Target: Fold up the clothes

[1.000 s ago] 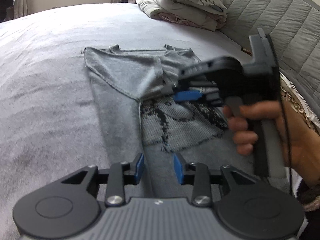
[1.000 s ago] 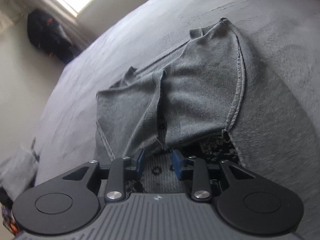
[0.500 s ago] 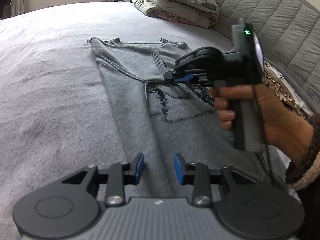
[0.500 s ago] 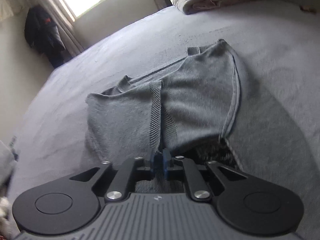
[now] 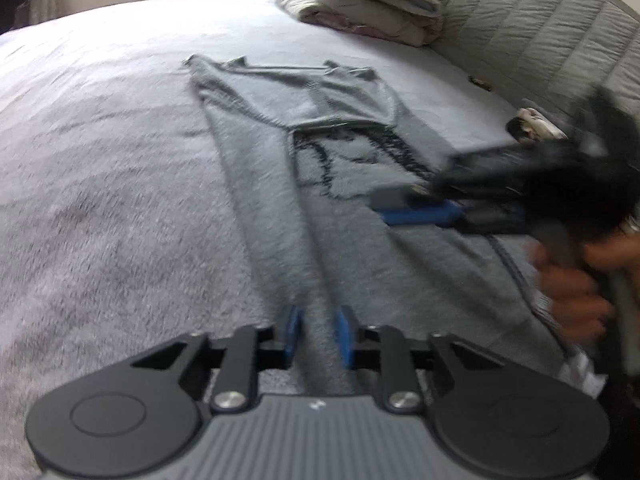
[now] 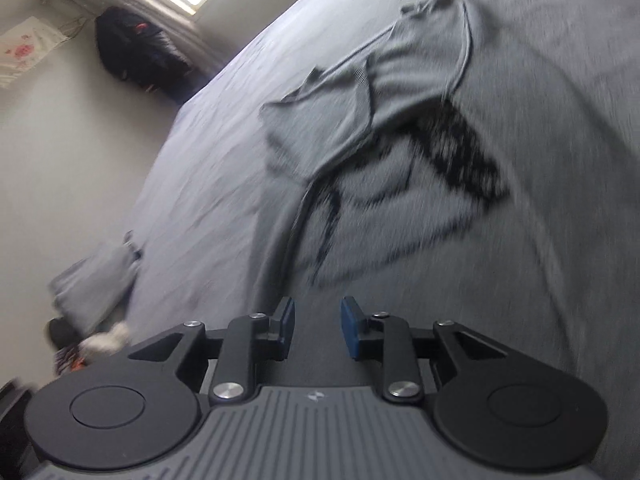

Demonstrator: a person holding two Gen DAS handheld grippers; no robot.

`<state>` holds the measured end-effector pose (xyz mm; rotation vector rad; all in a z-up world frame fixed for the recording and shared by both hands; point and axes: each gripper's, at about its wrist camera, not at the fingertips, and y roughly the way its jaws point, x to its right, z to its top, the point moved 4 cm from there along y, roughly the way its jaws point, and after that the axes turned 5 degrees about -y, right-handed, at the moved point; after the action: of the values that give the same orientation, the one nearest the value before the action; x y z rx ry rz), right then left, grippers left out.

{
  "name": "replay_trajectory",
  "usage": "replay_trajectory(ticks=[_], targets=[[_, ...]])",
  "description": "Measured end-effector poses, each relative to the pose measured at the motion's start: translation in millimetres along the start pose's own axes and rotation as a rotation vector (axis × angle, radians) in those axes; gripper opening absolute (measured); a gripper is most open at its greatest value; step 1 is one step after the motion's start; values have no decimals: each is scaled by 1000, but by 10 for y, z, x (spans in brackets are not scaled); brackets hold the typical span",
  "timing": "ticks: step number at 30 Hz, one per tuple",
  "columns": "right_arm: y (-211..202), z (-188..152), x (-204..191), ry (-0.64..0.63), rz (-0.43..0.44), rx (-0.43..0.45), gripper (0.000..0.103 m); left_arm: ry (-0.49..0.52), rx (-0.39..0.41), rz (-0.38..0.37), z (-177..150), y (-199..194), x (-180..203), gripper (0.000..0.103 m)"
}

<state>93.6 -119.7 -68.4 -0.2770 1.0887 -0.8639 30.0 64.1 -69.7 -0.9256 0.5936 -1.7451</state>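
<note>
The grey knitted sweater with a black pattern (image 5: pixel 340 184) lies flat on the bed (image 5: pixel 112 184), its sleeves already folded inward across the chest; judged from this, the side folds are done and the lengthwise fold from hem to collar remains. The left gripper (image 5: pixel 318 336) is closing, its blue pads straddling a ridge of sweater fabric near the hem without clearly pressing on it. The right gripper (image 6: pixel 318 328) is opening above the lower body of the sweater, with nothing between its pads. The bed carries a grey fleece cover; folded quilts (image 5: pixel 368 4) lie against the quilted headboard (image 5: pixel 540 28), and a dark bag (image 6: pixel 140 52) sits under the window.
</note>
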Motion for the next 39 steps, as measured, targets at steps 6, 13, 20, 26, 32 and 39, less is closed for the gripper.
replay_trajectory(ticks=[6,13,20,26,32,39], targets=[[-136,-360,-65,61,149,-64,29,-274,43,-139,9,-86,-314,4],[17,-514,-42,143,284,-81,29,-549,18,-247,-107,-74,-670,4],[292,-412,-101,167,306,-87,29,-698,-17,-363,-185,55,-826,4],[407,-386,-103,173,325,-85,26,-794,-28,-499,-200,69,-898,4],[442,-388,-89,166,348,-83,14,-774,-46,-506,-188,102,-853,4],[223,-334,-85,118,283,-72,8,-649,-17,-462,-76,5,-676,8]])
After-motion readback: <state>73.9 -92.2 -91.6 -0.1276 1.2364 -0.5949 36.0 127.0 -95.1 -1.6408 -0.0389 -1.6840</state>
